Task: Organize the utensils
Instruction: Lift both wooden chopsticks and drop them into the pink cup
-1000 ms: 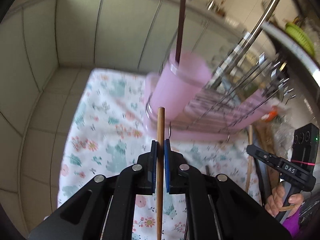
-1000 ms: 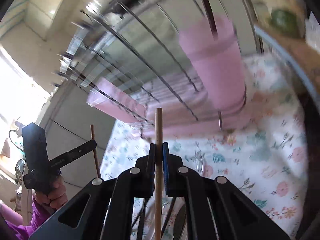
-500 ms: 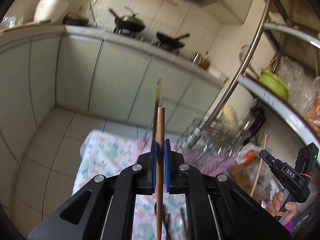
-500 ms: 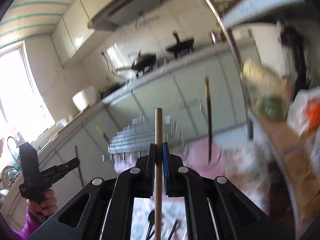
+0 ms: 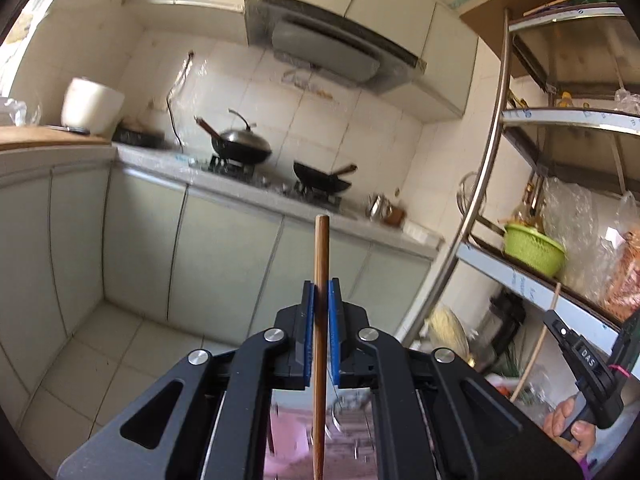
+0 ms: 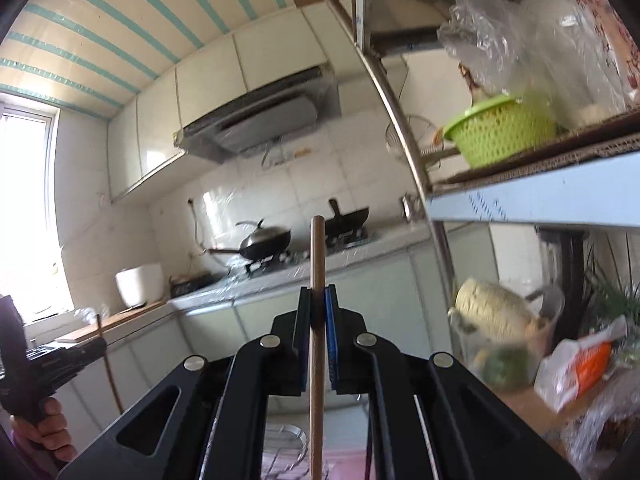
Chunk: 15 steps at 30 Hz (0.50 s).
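A wooden chopstick (image 5: 320, 320) stands upright between the blue pads of the left gripper (image 5: 321, 304), whose jaws are clamped on it; its blunt top end rises above the fingertips and its shaft runs down past the lower frame edge. A second wooden chopstick (image 6: 317, 320) is held the same way, upright, with the jaws of the right gripper (image 6: 319, 308) pressed together on it. In the left wrist view the right gripper appears at the lower right, gripped by a hand (image 5: 570, 430), with its thin stick slanting upward; in the right wrist view the left gripper appears at the lower left, likewise held by a hand (image 6: 50, 428). Both grippers point roughly level toward a kitchen counter (image 5: 280, 196) bearing a lidded wok (image 5: 240, 146) and, beside it, an open frying pan (image 5: 320, 180) on a gas stove, beneath a range hood (image 5: 328, 52). A white rice cooker (image 5: 90, 104) sits at the counter's left end. To the right stands a metal shelving rack (image 5: 484, 184) carrying a green perforated basket (image 5: 532, 248) and plastic bags (image 6: 500, 40). Pale green cabinet doors (image 5: 224, 264) run below the counter. A blurred pink object (image 5: 288, 440) shows below the left gripper; its identity cannot be told.
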{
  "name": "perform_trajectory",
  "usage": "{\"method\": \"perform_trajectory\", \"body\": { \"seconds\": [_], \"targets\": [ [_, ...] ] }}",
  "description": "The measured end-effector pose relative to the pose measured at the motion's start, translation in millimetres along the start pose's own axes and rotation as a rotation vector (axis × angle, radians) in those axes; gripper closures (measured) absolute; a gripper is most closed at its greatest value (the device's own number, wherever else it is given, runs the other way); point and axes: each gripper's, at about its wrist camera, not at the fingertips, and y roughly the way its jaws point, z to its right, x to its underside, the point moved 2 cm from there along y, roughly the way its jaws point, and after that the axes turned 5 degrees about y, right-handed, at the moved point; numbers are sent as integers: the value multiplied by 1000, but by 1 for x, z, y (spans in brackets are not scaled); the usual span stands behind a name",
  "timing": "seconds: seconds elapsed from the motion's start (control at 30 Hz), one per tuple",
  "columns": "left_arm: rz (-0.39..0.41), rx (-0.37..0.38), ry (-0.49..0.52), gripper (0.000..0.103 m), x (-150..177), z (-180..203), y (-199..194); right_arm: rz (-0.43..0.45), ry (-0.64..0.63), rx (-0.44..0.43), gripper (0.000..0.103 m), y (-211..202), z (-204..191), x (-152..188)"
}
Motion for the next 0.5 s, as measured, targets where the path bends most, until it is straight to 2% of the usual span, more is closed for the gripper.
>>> {"method": "perform_trajectory", "body": {
  "seconds": [0.1, 0.23, 0.5],
  "targets": [
    [47, -49, 22, 97, 0, 4, 7, 42, -21, 25, 96, 14, 6, 3],
    [84, -95, 36, 97, 6, 4, 23, 57, -29, 61, 96, 32, 19, 12],
    [107, -143, 40, 97, 23, -5, 44, 56, -23, 97, 96, 53, 37, 34]
  ]
}}
